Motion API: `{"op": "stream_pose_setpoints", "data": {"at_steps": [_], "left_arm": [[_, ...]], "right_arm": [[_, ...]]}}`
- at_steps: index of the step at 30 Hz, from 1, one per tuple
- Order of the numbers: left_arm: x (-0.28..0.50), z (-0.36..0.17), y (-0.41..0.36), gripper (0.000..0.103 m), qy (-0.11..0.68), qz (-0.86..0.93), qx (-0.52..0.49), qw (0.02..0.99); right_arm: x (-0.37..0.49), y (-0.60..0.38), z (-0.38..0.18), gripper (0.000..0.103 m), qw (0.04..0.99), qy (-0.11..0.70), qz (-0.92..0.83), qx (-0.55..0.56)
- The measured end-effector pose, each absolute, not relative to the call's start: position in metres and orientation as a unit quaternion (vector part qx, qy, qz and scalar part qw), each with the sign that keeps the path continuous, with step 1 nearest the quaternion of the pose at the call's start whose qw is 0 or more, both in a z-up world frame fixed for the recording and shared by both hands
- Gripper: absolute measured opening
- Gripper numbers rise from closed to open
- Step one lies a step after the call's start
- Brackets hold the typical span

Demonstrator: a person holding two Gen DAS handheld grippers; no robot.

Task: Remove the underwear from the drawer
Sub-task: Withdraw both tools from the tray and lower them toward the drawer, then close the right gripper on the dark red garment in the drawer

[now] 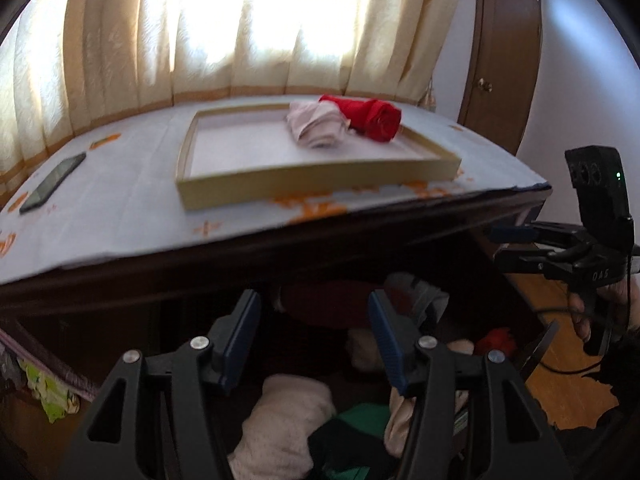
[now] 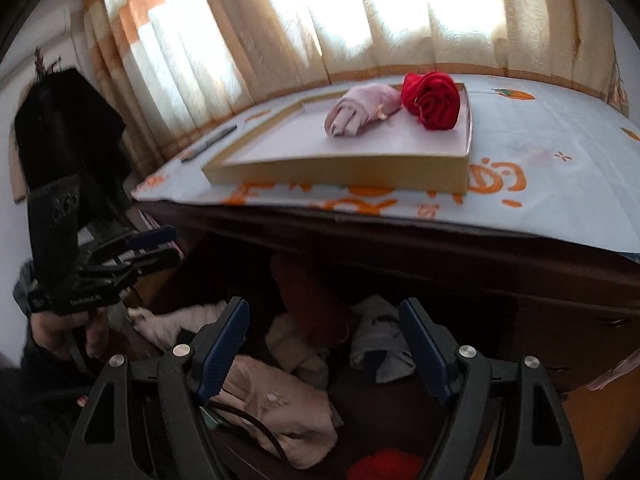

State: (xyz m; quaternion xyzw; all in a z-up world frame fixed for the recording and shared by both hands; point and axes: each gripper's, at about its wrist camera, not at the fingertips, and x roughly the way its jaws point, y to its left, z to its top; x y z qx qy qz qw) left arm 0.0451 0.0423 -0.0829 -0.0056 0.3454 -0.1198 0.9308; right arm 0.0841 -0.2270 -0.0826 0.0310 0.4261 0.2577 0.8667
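Observation:
Under the table an open drawer (image 2: 372,408) holds several loose garments: a maroon one (image 1: 320,300) (image 2: 308,300), a cream one (image 1: 280,420) (image 2: 280,400), a grey one (image 2: 380,340), a green one (image 1: 360,420) and a red one (image 2: 384,464). My left gripper (image 1: 314,320) hangs open over the maroon piece, its pads touching nothing. My right gripper (image 2: 326,340) is open wider above the middle of the pile, also empty. Each gripper shows in the other's view: the right one (image 1: 498,245), the left one (image 2: 170,246). On the table a shallow tray (image 1: 312,184) (image 2: 340,170) carries a rolled pink piece (image 1: 316,124) (image 2: 360,114) and a rolled red piece (image 1: 372,116) (image 2: 432,100).
The dark table edge (image 1: 280,248) overhangs the back of the drawer. A phone (image 1: 54,184) lies on the patterned cloth at the left. Curtains (image 1: 240,20) hang behind the table, and a wooden door (image 1: 500,60) stands at the right. A hand (image 2: 52,332) grips the left tool.

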Motion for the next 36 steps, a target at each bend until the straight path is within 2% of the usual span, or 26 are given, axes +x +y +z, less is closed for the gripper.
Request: {"op": "stream_pose_setpoints", "data": {"at_steps": [7,36], "left_arm": [[0.039,-0.104,0.046,0.057,0.371,-0.112,-0.008,0.922],[0.045,-0.117,0.068,0.059,0.384,-0.083,-0.025,0.919]], "right_arm": [[0.082,-0.211,-0.099,0.079,0.853,0.445,0.273,-0.016],[0.117,-0.108,-0.148,0.079,0.778,0.494,0.325,-0.212]]}}
